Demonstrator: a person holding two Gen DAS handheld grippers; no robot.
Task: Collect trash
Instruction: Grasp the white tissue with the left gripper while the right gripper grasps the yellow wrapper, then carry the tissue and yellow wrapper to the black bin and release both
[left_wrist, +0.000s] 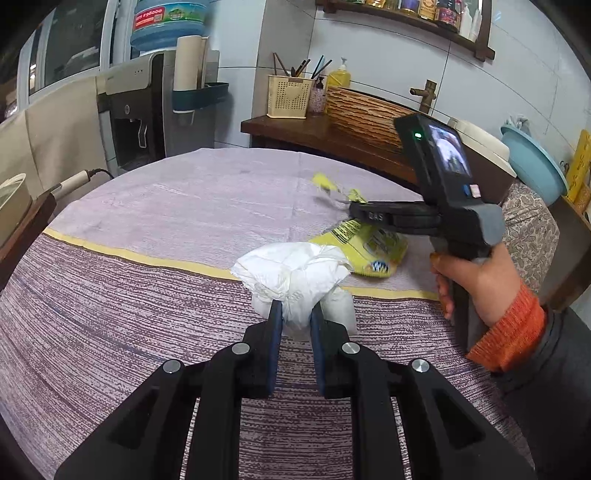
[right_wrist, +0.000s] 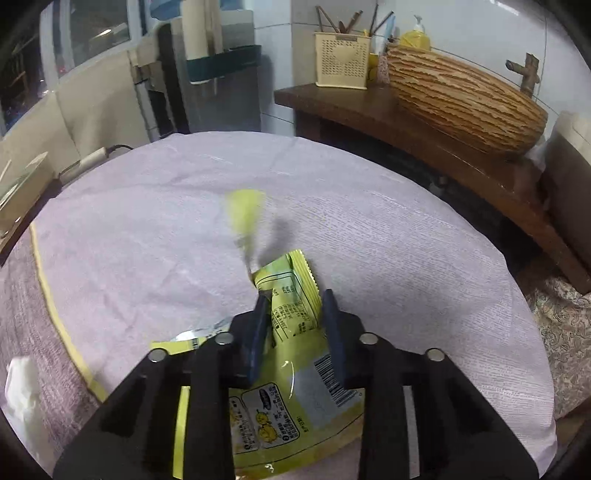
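Black jaws of the left hand-held gripper (left_wrist: 295, 317) fill the near edge of the left wrist view, nearly closed and pinching a crumpled white tissue (left_wrist: 295, 273), which sits bunched just beyond the fingertips, low over the counter (left_wrist: 129, 295).

Just past the tissue and slightly to the right lies a yellow snack wrapper (left_wrist: 369, 247), flat on the cloth. Its long axis runs from near to far as the right wrist view shows it, with a torn strip trailing toward the far side. The right hand-held gripper (right_wrist: 297, 306) is the nearer one to it. It reaches in from the right, held in the person's right hand (left_wrist: 476, 280) with an orange cuff. Its jaws stand narrowly apart astride the wrapper's upright far fold; whether the pads actually press on it is unclear.

A purple-and-lilac striped tablecloth with a yellow band covers the round counter. Beyond it, on the far side, stand a water dispenser (left_wrist: 147, 110), a cream utensil holder (left_wrist: 290, 96) and a ribbed wooden basin (left_wrist: 365, 114) on a dark wooden shelf against a tiled wall.
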